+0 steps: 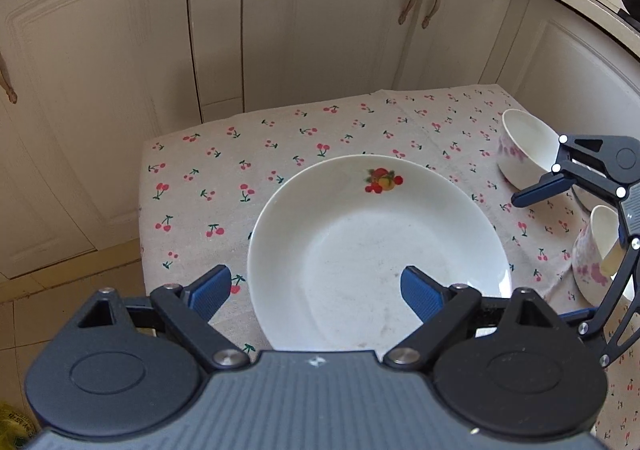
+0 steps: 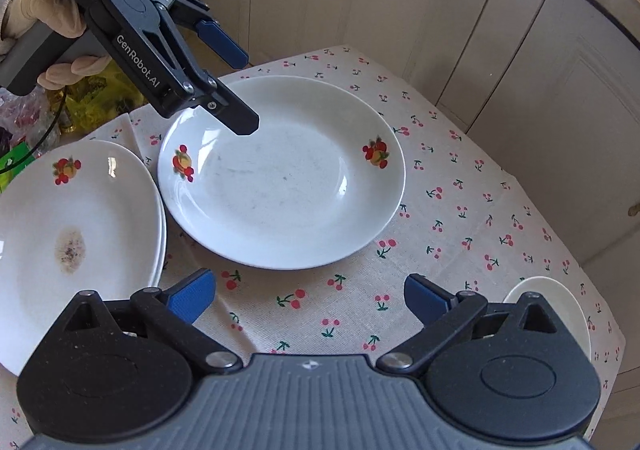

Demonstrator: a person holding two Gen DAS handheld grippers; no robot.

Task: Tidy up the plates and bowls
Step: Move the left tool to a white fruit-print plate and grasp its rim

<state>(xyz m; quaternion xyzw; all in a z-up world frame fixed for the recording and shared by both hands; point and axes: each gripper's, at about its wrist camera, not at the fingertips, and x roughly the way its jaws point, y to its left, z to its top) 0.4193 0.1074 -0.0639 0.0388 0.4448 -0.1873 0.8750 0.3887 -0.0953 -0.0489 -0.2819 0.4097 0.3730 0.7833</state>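
A white plate with fruit decals (image 1: 380, 246) (image 2: 280, 174) lies in the middle of the cherry-print tablecloth. My left gripper (image 1: 316, 292) is open and empty, its fingers straddling the plate's near left rim; in the right wrist view it (image 2: 240, 86) hovers above the plate's far left edge. My right gripper (image 2: 310, 300) is open and empty over bare cloth in front of the plate; it shows at the right edge of the left wrist view (image 1: 540, 186). A stack of similar plates (image 2: 76, 234), the top one stained, lies left. Two white bowls with pink flowers (image 1: 524, 150) (image 1: 596, 250) stand at the right.
White cabinet doors (image 1: 320, 30) stand close behind the small table. The table edge (image 1: 141, 234) drops to a tiled floor on the left. Plastic bags (image 2: 92, 98) lie beyond the plate stack. One bowl's rim (image 2: 560, 298) shows behind my right gripper's finger.
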